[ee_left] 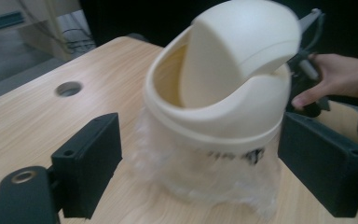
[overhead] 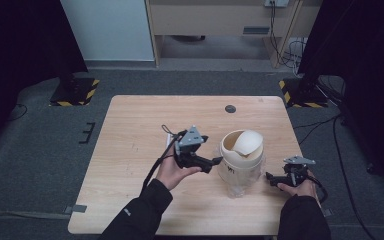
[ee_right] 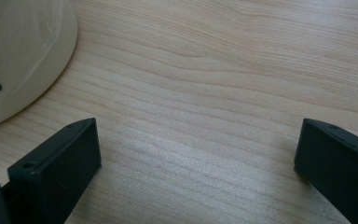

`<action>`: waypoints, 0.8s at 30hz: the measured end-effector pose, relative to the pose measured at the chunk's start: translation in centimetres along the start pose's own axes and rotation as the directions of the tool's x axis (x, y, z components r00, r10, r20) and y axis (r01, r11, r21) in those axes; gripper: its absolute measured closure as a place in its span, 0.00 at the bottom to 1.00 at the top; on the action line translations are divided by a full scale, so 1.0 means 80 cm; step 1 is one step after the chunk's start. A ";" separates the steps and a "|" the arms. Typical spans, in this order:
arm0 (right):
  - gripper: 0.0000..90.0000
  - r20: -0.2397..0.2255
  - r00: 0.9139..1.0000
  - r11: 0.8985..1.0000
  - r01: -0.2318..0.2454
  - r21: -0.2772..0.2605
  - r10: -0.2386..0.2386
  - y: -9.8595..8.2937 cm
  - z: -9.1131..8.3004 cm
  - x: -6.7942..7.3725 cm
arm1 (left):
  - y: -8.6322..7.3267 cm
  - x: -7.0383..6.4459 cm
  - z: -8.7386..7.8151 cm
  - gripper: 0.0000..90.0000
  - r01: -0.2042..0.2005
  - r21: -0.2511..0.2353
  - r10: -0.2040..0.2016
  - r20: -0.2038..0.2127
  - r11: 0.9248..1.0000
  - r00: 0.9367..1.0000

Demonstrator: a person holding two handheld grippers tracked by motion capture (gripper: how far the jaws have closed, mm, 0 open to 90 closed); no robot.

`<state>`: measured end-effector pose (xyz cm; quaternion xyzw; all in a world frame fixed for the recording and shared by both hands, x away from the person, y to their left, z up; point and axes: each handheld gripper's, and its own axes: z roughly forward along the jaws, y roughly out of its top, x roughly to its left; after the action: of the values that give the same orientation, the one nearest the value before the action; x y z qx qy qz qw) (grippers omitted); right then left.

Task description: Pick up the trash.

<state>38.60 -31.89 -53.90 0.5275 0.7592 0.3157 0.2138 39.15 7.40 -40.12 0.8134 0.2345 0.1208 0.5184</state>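
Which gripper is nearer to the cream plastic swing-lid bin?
Left. The left gripper almost reaches the cream plastic swing-lid bin on its left; the right gripper sits apart, lower right.

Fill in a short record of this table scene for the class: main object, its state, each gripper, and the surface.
main object: cream plastic bin with swing lid
lid state: tilted, opening showing
liner: clear plastic bag hanging out around the bin's lower body
left gripper: open, close beside the bin
right gripper: open, holding nothing
surface: light wooden table with round hole

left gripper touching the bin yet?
Apart. Left gripper view: left gripper has its jaws open, and bare table shows between them and the bin.
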 end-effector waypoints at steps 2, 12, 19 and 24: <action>0.01 0.000 1.000 1.000 0.000 0.000 0.000 0.000 0.000 0.000 | -0.011 0.013 -0.017 0.16 0.025 0.007 -0.025 -0.039 1.000 0.999; 0.01 -0.001 1.000 1.000 0.001 0.000 -0.001 0.000 0.000 0.000 | -0.068 0.057 -0.064 0.18 0.122 0.069 -0.103 -0.231 0.990 0.967; 0.01 0.000 1.000 1.000 0.000 0.000 0.000 0.000 0.000 0.000 | -0.111 0.073 -0.060 0.23 0.233 0.119 -0.186 -0.313 0.965 0.931; 0.01 0.000 1.000 1.000 0.000 0.000 0.000 0.000 0.000 0.000 | -0.131 0.078 -0.048 0.28 0.284 0.156 -0.213 -0.361 0.946 0.908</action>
<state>38.59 -31.88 -53.90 0.5276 0.7591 0.3158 0.2137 40.19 17.26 -48.16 0.7926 0.4337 0.1669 0.3948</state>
